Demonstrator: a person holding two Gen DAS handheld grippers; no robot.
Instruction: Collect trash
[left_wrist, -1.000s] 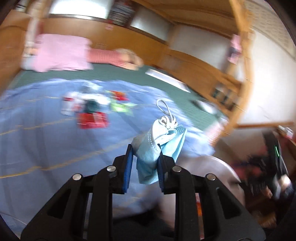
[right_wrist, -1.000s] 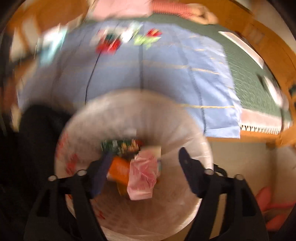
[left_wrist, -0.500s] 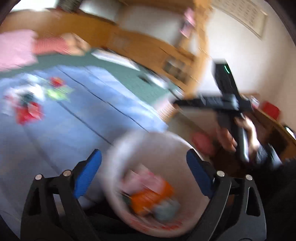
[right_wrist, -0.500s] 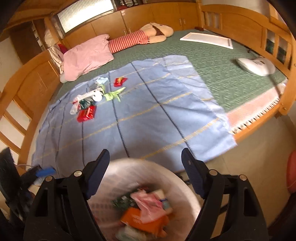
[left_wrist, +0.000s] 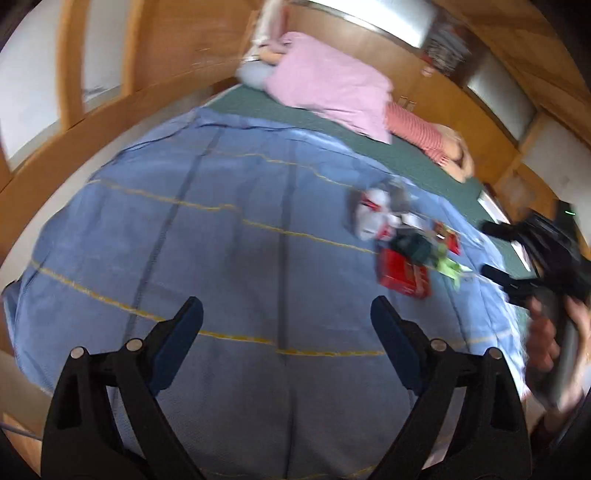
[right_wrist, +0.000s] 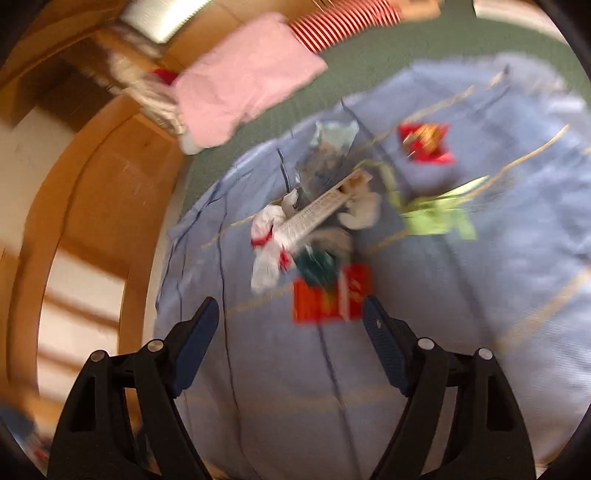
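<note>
Several pieces of trash lie in a cluster on the blue sheet (left_wrist: 221, 258). In the right wrist view a red packet (right_wrist: 330, 295) lies just beyond my right gripper (right_wrist: 290, 314), which stands open and empty. Behind the packet are a white crumpled wrapper (right_wrist: 267, 251), a long white box (right_wrist: 321, 210), a green wrapper (right_wrist: 436, 218) and a small red wrapper (right_wrist: 424, 144). My left gripper (left_wrist: 286, 321) is open and empty over bare sheet, with the red packet (left_wrist: 402, 275) and white wrapper (left_wrist: 373, 218) farther off to the right.
A pink pillow (left_wrist: 332, 85) and a striped cushion (left_wrist: 417, 129) lie at the head of the bed on the green mat (left_wrist: 406, 155). Wooden bed rails (right_wrist: 92, 206) border the left side. A hand holding the other gripper (left_wrist: 554, 325) shows at the right edge.
The left gripper let go of the blue face mask over the white bin and opened wide. Both grippers swung away from the bin, out over the sheet; the right one now hangs close to the trash.
</note>
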